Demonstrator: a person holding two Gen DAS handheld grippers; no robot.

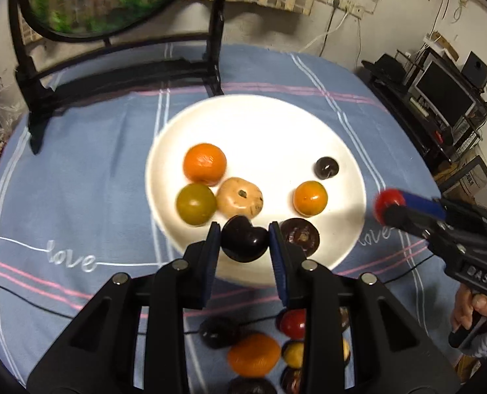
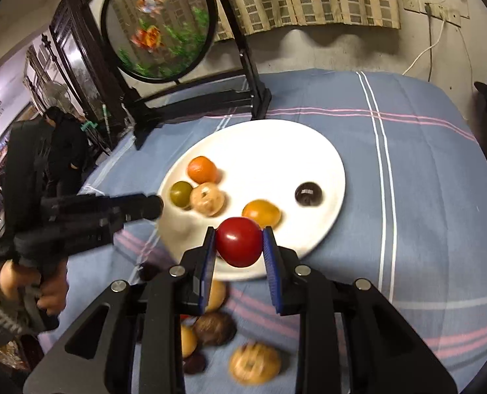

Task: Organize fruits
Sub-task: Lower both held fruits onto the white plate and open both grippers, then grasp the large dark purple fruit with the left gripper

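The plate (image 1: 309, 124) holds six fruits. My left claw (image 1: 243, 241) grips a dark fruit (image 1: 243, 243) over the plate's near rim; my right claw (image 2: 238, 246) grips a red fruit (image 2: 239, 241) there too. I'd set each on bare plate, then let go gently.

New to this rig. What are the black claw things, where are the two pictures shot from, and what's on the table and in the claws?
No robot here: a person holds a hand-squeezed two-finger tool in each hand, with a fisheye camera on each looking along the fingers.

The left wrist view shows the left tool shut on a dark heart-shaped fruit, with the right tool off to the side. The right wrist view shows the right tool shut on a red fruit.

A blue striped tablecloth carries a white plate holding an orange fruit, a green one, a tan one, a yellow-orange one and a dark one. More fruits lie loose on the cloth nearer the cameras.
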